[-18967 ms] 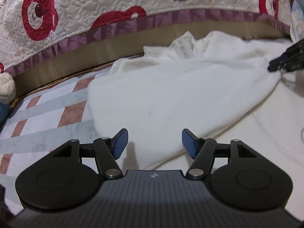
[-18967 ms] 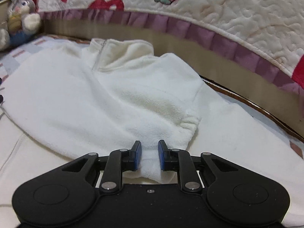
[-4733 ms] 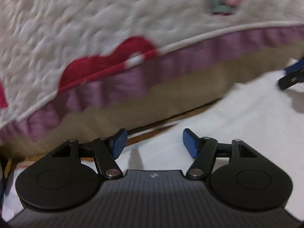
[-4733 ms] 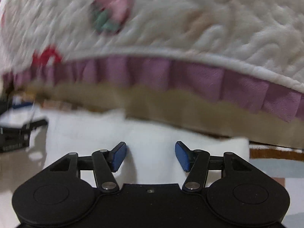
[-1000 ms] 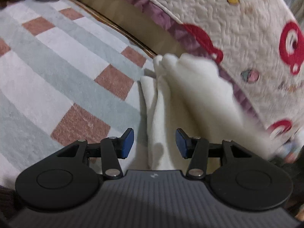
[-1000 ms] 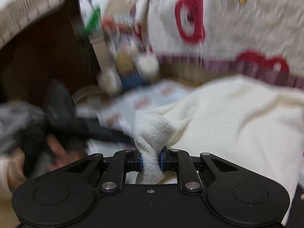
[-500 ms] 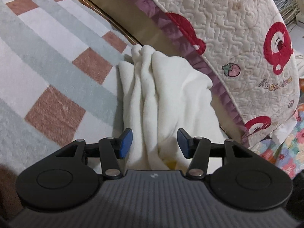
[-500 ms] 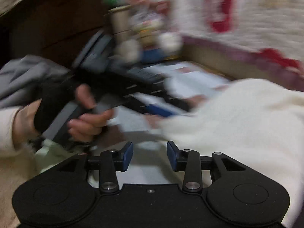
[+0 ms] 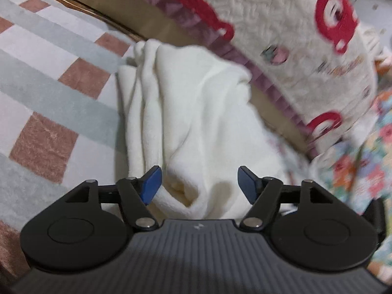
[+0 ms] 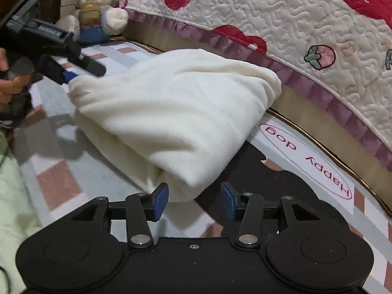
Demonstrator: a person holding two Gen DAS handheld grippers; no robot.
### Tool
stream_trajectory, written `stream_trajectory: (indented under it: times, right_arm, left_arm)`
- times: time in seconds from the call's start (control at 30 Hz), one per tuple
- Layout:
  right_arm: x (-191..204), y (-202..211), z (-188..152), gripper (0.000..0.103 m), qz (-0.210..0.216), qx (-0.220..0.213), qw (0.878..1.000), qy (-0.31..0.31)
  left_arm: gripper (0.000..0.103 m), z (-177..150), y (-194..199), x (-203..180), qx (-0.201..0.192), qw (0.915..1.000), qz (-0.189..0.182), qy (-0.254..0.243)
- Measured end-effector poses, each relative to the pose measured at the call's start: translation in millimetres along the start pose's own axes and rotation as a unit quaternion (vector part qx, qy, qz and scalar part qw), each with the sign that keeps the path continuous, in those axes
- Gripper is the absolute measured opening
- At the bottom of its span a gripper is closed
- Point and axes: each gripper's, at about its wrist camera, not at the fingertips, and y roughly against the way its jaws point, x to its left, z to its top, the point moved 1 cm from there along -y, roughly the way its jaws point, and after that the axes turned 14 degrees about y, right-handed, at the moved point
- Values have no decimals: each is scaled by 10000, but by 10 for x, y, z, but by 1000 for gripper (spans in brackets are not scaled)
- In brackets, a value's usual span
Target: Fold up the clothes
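Note:
A cream-white fleece garment point(image 10: 176, 112) lies folded into a thick bundle on the checked mat point(image 10: 56, 183), beside the quilted cover. In the right wrist view my right gripper point(image 10: 194, 201) stands open just short of the bundle's near corner, gripping nothing. My left gripper point(image 10: 49, 49), held by a hand point(image 10: 9, 83), reaches the bundle's far left corner with its blue tip against the fleece. In the left wrist view the left gripper point(image 9: 199, 183) is wide open, and a rumpled end of the garment point(image 9: 186, 112) bulges between its fingers, unclamped.
A quilted cover with red bear prints point(image 10: 294, 24) and a purple frill rises behind the bundle. A stuffed rabbit point(image 10: 98, 12) sits at the back left. A "Happy dog" label point(image 10: 306, 161) lies on the mat to the right. Floral fabric point(image 9: 355, 171) lies at the right.
The right gripper, shut on a fleece corner a second ago, has let go and drawn back to the bundle's near corner. The left gripper has opened wider at the bundle's end.

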Motion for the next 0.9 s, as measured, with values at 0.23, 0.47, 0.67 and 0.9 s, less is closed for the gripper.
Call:
stream_trajectory:
  times: [0.23, 0.47, 0.67, 0.9]
  right_arm:
    - [192, -142, 369, 30, -500, -364, 9856, 1573]
    - [532, -70, 59, 16, -721, 89, 9724, 2218]
    - [176, 156, -140, 0, -79, 167, 9950, 978]
    - [-539, 505, 356, 27, 827, -1234, 9872, -579]
  left_arm:
    - [15, 15, -19, -80, -671, 9907, 982, -662]
    - [15, -132, 20, -123, -746, 9846, 1397, -745]
    - [16, -163, 4, -222, -819, 9779, 1642, -1001]
    - [16, -154, -38, -256, -790, 9772, 1715, -969]
